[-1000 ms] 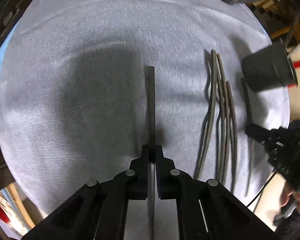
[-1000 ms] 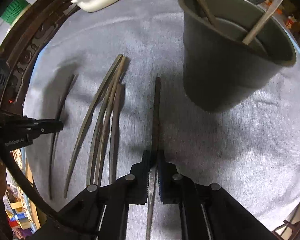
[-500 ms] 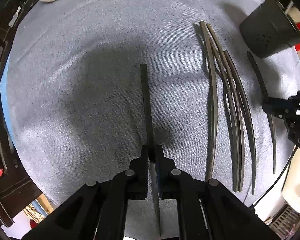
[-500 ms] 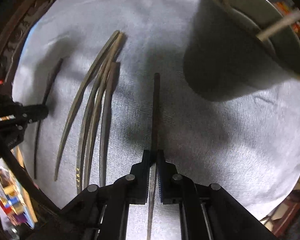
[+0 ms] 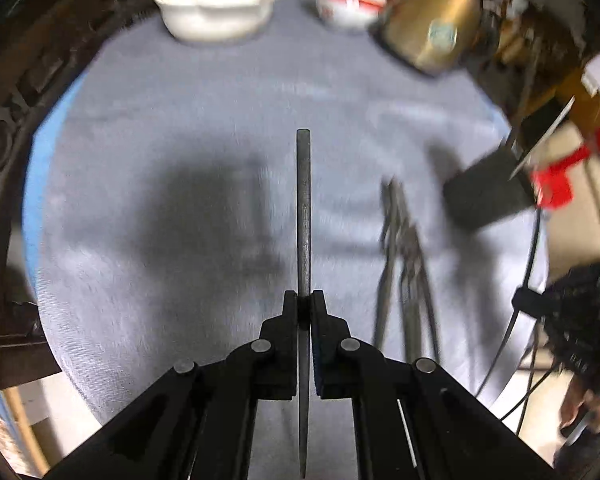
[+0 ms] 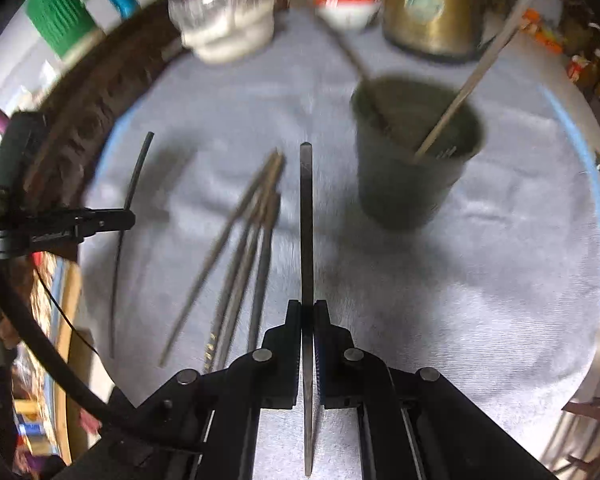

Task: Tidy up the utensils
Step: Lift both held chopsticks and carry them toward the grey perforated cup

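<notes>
My right gripper [image 6: 307, 310] and left gripper [image 5: 304, 300] each pinch a dark chopstick lengthwise along the fingers; the dark cylindrical holder cup [image 6: 414, 176] sits ahead-right of my right one, nearer.

A round table [image 6: 500, 320] draped in pale grey cloth with a blue edge filled both views. Dark carved wooden furniture [image 6: 100, 92] curved beside it on the left. Blurred cluttered shelving [image 5: 540, 20] stood beyond, under dim indoor light.

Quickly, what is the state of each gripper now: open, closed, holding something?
Left gripper: closed on a dark chopstick.
Right gripper: closed on another dark chopstick.
</notes>
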The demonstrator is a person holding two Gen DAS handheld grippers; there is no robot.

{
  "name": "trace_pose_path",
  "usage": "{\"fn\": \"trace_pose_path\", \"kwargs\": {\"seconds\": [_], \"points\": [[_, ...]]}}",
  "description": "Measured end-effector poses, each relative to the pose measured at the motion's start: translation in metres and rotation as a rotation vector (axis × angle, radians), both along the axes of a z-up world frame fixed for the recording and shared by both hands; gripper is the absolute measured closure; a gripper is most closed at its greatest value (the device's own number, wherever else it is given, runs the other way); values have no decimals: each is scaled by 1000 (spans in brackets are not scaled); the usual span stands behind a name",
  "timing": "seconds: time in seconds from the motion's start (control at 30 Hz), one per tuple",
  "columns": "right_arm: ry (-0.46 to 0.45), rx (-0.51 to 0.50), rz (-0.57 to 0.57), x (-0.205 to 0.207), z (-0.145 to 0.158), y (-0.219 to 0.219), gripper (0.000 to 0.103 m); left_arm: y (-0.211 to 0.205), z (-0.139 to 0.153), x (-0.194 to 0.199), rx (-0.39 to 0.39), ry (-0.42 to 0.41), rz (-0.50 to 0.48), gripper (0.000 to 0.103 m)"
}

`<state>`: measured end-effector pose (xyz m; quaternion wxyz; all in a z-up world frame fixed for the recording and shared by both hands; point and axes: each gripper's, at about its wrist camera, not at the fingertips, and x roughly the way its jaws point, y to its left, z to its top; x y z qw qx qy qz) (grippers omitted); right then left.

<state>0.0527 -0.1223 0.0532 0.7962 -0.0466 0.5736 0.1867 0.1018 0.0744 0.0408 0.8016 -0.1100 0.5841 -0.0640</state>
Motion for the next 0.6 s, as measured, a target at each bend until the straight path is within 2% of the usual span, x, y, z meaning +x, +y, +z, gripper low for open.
{"fn": "trace_pose_path", "kwargs": {"seconds": [0.07,0.17,0.3,0.33,0.5,0.6], "points": [[-70,30,-29,-10,15,-8,97,7,14,-5,-25,-92,35,97],[-182,83,-83,-18,39,-26,97,5,33,-15,-1,-217,85,97],[-277,123,-150,-26,51,-37,97,7,43,-35,18,-386,144,97],[-296,131,-167,-29,52,-39,97,20,43,-33,12,-417,149,97],[-421,122,-218,-36,57,-49,97,21,47,-36,41,-564,194,97],[-508,122,-252,-40,71,-61,97,17,42,-35,43,-603,207,97]]}}
